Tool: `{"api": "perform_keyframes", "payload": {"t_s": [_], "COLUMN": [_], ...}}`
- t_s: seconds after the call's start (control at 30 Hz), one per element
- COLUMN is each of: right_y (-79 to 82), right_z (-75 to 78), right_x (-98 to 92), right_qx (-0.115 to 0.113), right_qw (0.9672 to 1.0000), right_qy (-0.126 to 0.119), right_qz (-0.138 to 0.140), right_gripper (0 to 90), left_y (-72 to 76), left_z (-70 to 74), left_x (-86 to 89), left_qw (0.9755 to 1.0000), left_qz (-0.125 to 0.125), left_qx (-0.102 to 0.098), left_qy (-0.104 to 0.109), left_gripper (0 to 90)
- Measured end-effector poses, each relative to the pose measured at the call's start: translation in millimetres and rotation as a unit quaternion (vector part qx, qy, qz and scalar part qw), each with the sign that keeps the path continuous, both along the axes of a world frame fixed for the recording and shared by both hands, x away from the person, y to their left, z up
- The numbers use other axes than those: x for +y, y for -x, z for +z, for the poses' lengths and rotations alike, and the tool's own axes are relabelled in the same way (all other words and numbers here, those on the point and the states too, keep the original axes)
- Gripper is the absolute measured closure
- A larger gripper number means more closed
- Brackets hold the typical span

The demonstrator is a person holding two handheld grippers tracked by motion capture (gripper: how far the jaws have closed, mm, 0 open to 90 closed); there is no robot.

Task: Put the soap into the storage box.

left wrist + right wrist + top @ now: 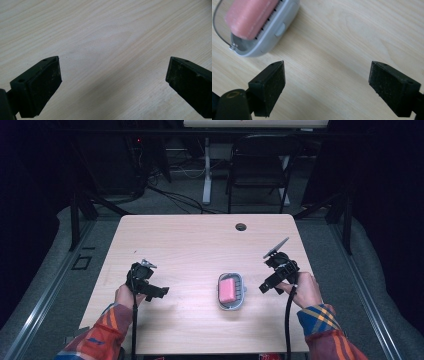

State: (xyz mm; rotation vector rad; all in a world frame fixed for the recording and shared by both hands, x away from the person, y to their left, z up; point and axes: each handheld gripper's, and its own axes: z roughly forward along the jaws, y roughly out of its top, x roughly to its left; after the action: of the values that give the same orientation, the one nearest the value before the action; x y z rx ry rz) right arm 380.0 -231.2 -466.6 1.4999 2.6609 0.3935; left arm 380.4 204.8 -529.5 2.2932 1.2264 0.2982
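Observation:
A pink bar of soap [228, 290] lies in a grey soap dish [231, 305] on the wooden table [200, 245], a little right of the middle. My right gripper [265, 287] hovers just right of the dish with its jaws wide apart and nothing between them. In the right gripper view the soap [249, 17] and the dish [279, 27] sit at the upper left, beyond the gripper [327, 85]. My left gripper [159, 292] rests at the table's left, open and empty; in its own view the gripper [113, 82] looks on bare wood.
A round cable hole [241, 226] is set in the table's far edge. Beyond the table stand a dark folding chair [260, 165] and a white stand [206, 170]. Bare wood stretches between the two hands and towards the far side.

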Motion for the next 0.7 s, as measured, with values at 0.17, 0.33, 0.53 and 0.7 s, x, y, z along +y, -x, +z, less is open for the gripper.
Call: {"api": "perform_keyframes", "payload": {"t_s": [0.17,0.33,0.53,0.7], "right_y": [9.1,14.4,18.1,23.2], "right_z": [-7.8,-14.1,-20.1,-26.5], "right_x": [-22.8,-32.8,-43.0,-49.9], "right_qx": [-0.003,-0.015,-0.026,-0.041], "right_qw": [0.9999,0.9995,0.9994,0.9989], "right_qy": [-0.006,-0.017,-0.016,-0.016], "right_qz": [-0.010,-0.021,-0.017,-0.013], "right_gripper": [6.7,1.5,0.0,0.0], "left_y": [-0.3,-0.1,0.4,0.4], "left_z": [-0.4,-0.6,-0.2,-0.3], "left_x": [0.2,0.3,1.1,1.8], "left_qw": [1.0000,1.0000,1.0000,1.0000], "left_qz": [0.001,0.004,0.004,0.007], "left_qx": [0.000,0.001,0.001,0.002], "left_qy": [-0.001,0.000,0.002,0.004], "left_gripper": [0.2,0.2,0.2,0.2]}}
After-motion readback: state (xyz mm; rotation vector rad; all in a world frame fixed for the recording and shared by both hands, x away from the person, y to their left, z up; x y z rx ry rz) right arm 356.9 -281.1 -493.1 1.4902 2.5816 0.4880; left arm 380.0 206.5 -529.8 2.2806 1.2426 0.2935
